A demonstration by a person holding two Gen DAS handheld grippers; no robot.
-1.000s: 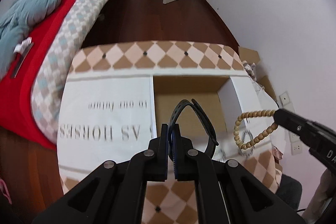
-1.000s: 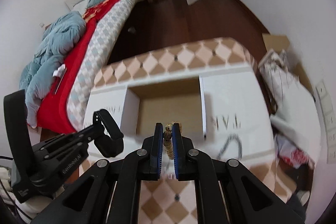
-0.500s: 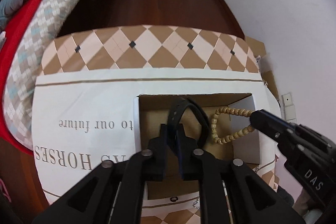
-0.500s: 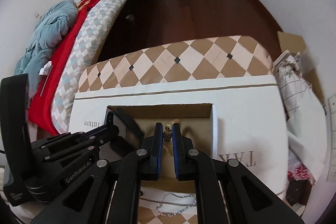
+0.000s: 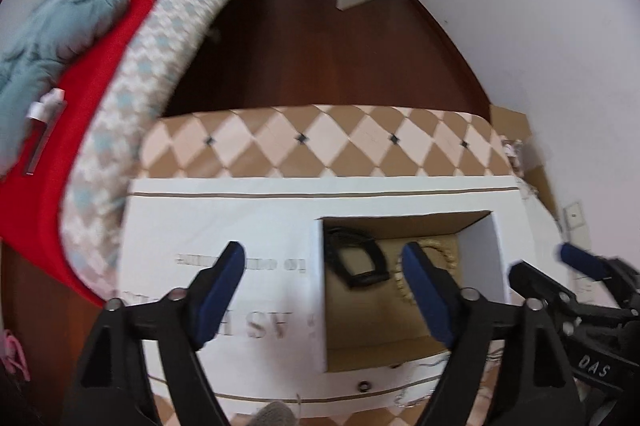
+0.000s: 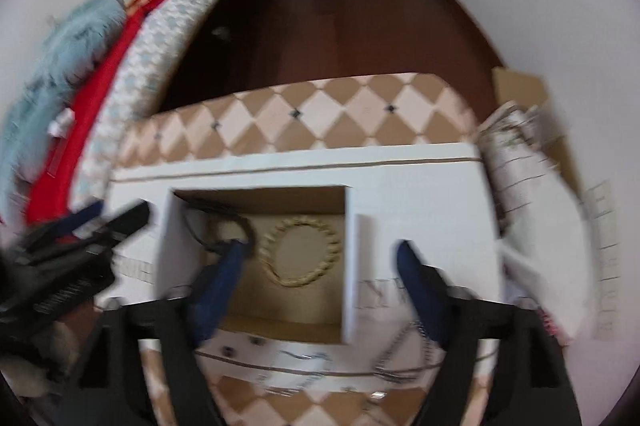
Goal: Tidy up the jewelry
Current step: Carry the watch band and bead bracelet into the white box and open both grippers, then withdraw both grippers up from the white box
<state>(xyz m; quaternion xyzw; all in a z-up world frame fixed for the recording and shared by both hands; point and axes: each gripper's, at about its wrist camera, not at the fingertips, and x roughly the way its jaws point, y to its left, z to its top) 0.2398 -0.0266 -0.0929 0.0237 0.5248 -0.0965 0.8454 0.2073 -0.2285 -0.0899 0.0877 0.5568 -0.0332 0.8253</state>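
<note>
The beaded bracelet (image 6: 299, 252) lies flat as a ring on the cardboard floor of the box compartment (image 6: 280, 310), just ahead of the right tool (image 6: 320, 290) and between the lines of its two spread fingers; the black strap (image 5: 357, 258) lies beside it toward the left wall of the same compartment. In the left wrist view the strap sits just beyond the gap of the left tool (image 5: 324, 290), and only a slice of the bracelet shows past its right finger. Both tools are released, jaws spread wide, holding nothing.

Judging by this, the drop into the compartment is done and the step in hand is pulling clear to fetch the next piece. Doing it well probably means lifting each tool straight back and up, so that no finger catches the white flaps (image 5: 224, 226) bordering the opening or drags a piece out again. The right tool's left finger (image 6: 218, 286) crosses the strap's end in the picture; whether it touches cannot be told through the blur, so that side should rise first.

Nearest the right tool, below its fingers, a silver chain (image 6: 394, 358) trails on the box's front flap, with small dark bits that may be rings, too blurred to name. That chain looks like the next candidate; being limp, it will likely need a pinch at a bunched part.

Beyond the box runs the diamond-patterned counter (image 5: 320, 142), then dark floor (image 5: 320, 38).
</note>
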